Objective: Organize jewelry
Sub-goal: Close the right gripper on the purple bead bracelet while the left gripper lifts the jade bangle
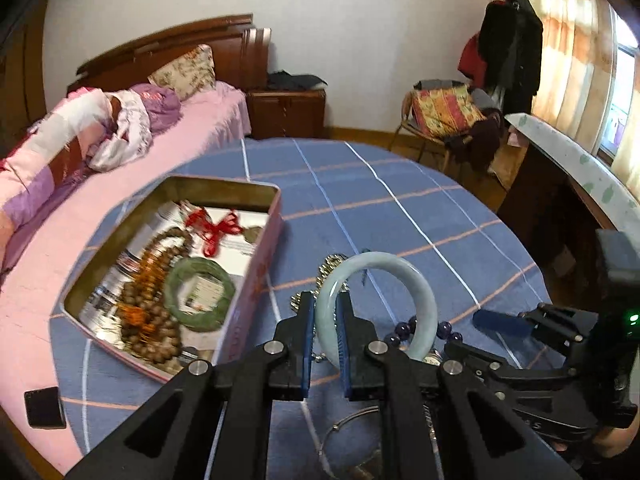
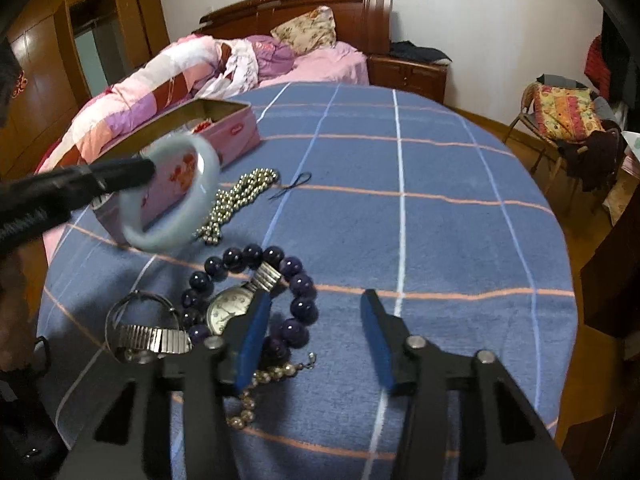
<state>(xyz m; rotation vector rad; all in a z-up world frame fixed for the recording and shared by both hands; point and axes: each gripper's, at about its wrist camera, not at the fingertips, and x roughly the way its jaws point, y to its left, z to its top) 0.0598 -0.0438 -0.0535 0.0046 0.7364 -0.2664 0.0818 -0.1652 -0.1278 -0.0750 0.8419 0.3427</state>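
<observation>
Left gripper (image 1: 325, 312): pinching the pale bangle (image 1: 376, 300), lifted beside the tin (image 1: 256, 280).
Right gripper (image 2: 316, 332): spread wide, above the watch (image 2: 230, 312) and purple beads (image 2: 298, 284).
Tin contents: green bangle (image 1: 200, 292), brown beads (image 1: 152, 320), apparently a red knot (image 1: 214, 228), blurred.

Both grippers: matte black plastic linkage arms, triangular cut-outs, silver round pivot screws at the joints. Left gripper (image 1: 325, 312) and right gripper (image 2: 316, 320) each carry flat blue pads on the fingers (image 2: 254, 334). Green LED lit on the right gripper's black body, beside its screws.
</observation>
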